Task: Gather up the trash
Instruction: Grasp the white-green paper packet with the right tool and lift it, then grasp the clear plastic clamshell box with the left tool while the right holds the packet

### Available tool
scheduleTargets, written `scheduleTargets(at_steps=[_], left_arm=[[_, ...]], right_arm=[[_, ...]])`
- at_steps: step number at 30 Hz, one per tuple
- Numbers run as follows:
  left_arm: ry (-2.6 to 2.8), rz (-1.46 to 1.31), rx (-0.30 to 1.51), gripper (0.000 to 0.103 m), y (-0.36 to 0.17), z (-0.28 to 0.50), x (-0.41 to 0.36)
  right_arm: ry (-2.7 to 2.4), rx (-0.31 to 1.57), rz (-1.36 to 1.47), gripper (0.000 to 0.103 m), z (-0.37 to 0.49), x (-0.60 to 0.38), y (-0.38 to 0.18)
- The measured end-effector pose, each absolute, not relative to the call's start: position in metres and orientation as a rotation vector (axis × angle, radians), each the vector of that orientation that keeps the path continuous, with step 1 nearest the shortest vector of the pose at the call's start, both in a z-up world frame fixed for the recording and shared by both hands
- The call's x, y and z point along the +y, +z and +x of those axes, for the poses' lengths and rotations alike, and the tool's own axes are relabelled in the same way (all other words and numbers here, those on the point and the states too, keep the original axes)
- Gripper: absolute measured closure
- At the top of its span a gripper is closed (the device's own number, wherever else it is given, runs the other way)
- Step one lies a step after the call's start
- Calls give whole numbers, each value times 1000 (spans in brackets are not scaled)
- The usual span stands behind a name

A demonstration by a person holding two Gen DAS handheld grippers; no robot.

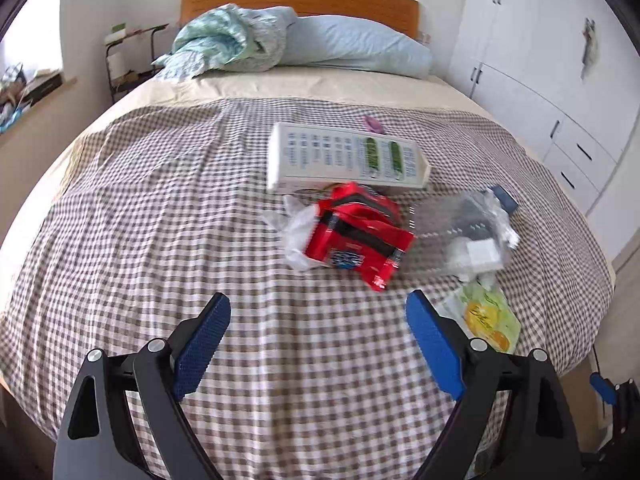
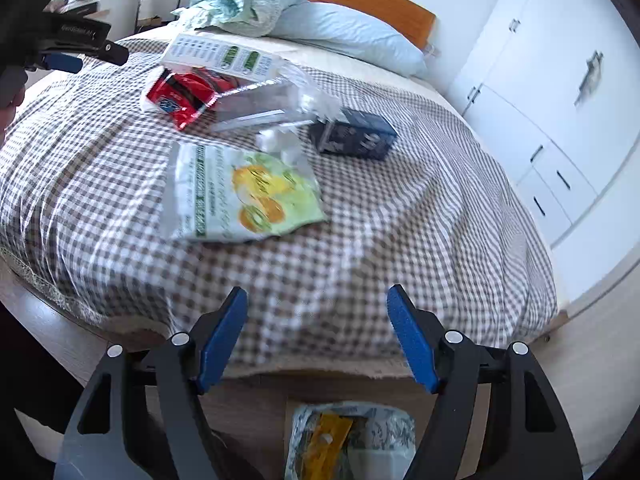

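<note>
Bedroom, checked bed (image 2: 400, 220) | fruit-print wrapper (image 2: 248, 192) upper left of right gripper (image 2: 316, 336), nearest | right gripper opening, empty | left gripper (image 1: 320, 344) wide, empty

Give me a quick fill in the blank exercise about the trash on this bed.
1. The red snack wrapper lies on a ____ bedspread.
2. The white carton lies nearer the ____ than the red wrapper.
3. The fruit-print packet lies ____ on the bed.
4. Both tools, left and right, hold ____.

Missing: checked; headboard; flat; nothing
</note>
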State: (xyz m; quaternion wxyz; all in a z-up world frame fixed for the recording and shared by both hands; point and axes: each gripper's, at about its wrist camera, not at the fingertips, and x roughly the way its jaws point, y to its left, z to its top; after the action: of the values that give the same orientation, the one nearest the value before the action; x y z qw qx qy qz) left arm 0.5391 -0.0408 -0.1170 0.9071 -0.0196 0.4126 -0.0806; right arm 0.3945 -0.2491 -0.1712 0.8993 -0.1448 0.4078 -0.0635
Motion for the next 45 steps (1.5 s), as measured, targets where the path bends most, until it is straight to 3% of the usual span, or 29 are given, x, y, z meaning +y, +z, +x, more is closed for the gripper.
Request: scheduleTargets(at_steps=[5,12,13,14,18,28,36,45], left_arm=[[-25,-142,888,17,-129,561,21],[-79,-198,915,17,-137,573,39],[-77,-215,912,17,-136,576,41],[-78,-238,908,17,-135,576,44],[-115,-287,912,17,-136,577,49],[-152,-222,940,17,-143,574,18],[-360,-230,1007,17,-157,565,-35],[-516,-656,1068,14,-198,578,-94]], right_arm=[[-86,779,-418,34,449,-174,-177],[-87,776,-543,34,516,-110,-211],[-105,788,-563,41,525,-107,-217],[-109,808,-569,59,533,-107,-223],[-48,863,-463,101,544,-120,-221],[-117,665,-134,102,479,-261,-107],[-259,674,121,101,433,-377,-113],[-210,703,201,101,401,-396,-126]])
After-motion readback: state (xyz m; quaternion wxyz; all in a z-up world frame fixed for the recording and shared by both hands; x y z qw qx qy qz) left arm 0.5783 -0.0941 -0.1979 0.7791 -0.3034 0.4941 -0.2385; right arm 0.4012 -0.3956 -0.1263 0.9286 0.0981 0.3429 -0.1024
